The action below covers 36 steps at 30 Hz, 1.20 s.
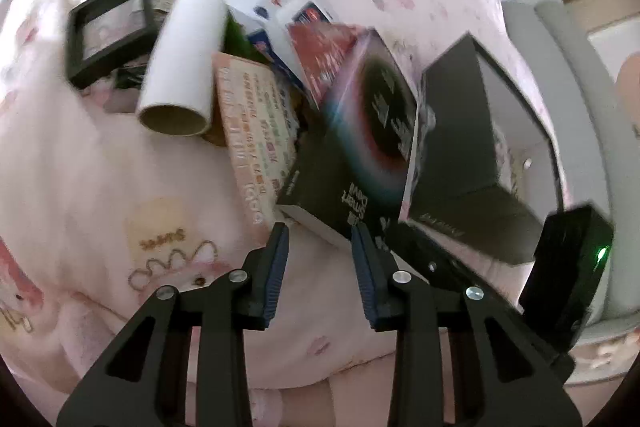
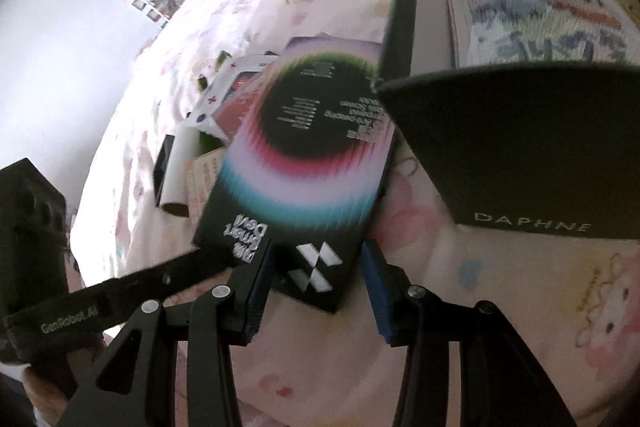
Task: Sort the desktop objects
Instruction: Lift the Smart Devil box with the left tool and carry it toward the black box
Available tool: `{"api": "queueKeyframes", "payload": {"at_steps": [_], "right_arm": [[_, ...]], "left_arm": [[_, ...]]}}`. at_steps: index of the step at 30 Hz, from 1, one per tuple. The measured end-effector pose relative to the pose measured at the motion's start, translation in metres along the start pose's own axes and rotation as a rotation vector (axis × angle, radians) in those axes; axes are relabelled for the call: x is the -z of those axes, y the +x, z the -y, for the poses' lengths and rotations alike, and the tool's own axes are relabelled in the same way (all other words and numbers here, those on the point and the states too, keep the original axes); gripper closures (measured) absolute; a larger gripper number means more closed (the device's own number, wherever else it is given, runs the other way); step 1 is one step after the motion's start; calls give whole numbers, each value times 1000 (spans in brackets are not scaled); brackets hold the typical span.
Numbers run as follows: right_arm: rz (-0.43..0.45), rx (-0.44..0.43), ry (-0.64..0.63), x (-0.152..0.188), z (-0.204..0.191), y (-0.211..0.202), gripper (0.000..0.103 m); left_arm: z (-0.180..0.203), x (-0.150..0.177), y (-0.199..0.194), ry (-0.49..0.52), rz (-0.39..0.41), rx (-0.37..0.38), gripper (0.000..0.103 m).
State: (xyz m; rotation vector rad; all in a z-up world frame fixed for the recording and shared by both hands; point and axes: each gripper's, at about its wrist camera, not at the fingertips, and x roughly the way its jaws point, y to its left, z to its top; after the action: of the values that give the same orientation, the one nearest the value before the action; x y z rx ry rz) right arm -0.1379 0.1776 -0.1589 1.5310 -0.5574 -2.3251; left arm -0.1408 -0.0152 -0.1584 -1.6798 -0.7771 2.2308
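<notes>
On the pink bedspread [image 1: 100, 167], a white cardboard tube [image 1: 180, 59] lies left of the pile. Left tool [image 1: 320, 247] hangs part-open, holding nothing. Right tool [image 2: 316, 267] straddles the black gradient box [image 2: 296, 163]; grip unclear. DAPHNE box [image 2: 520, 147] stands open rightward.

A: The small print on the black gradient box [image 2: 304, 155] is too blurred to read.

B: Same for the pink card [image 1: 256, 131], half buried. The open black box [image 2: 520, 131] runs off frame.
</notes>
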Motion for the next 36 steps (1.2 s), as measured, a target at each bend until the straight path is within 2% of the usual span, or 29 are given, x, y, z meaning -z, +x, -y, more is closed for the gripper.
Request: {"api": "queueKeyframes", "payload": {"at_steps": [6, 8, 10, 11, 15, 17, 20, 23, 26, 27, 30, 33, 36], "right_arm": [[14, 29, 30, 2, 9, 3, 62], [-4, -11, 55, -1, 15, 10, 62], [-19, -45, 61, -3, 20, 14, 62], [-20, -49, 56, -3, 18, 14, 62], [-22, -54, 38, 0, 14, 9, 62], [-29, -51, 33, 2, 13, 3, 62], [-46, -44, 5, 11, 14, -8, 62], [-66, -53, 14, 21, 21, -17, 62], [-19, -16, 26, 14, 25, -21, 62], [-3, -3, 30, 12, 26, -23, 62], [-1, 37, 54, 7, 32, -15, 62], [-33, 33, 102, 4, 40, -1, 62], [-55, -13, 121, 4, 40, 10, 62]], "left_arm": [[-4, -16, -7, -27, 108, -28, 71], [-3, -18, 0, -16, 96, -34, 71], [-3, -16, 10, -10, 47, -40, 71], [-12, -6, 0, 0, 38, -44, 71], [2, 7, -2, 70, 15, -68, 71], [5, 12, 0, 66, -30, -56, 71], [-2, 25, -2, 36, -95, 12, 71], [0, 22, -9, 46, -61, 14, 71], [12, 9, -5, 91, 12, -121, 71], [16, 6, -2, 105, 26, -137, 71], [13, 6, 10, 66, -6, -72, 69], [8, 5, 25, 32, -32, -73, 69], [11, 10, 27, 60, -44, -83, 69]]}}
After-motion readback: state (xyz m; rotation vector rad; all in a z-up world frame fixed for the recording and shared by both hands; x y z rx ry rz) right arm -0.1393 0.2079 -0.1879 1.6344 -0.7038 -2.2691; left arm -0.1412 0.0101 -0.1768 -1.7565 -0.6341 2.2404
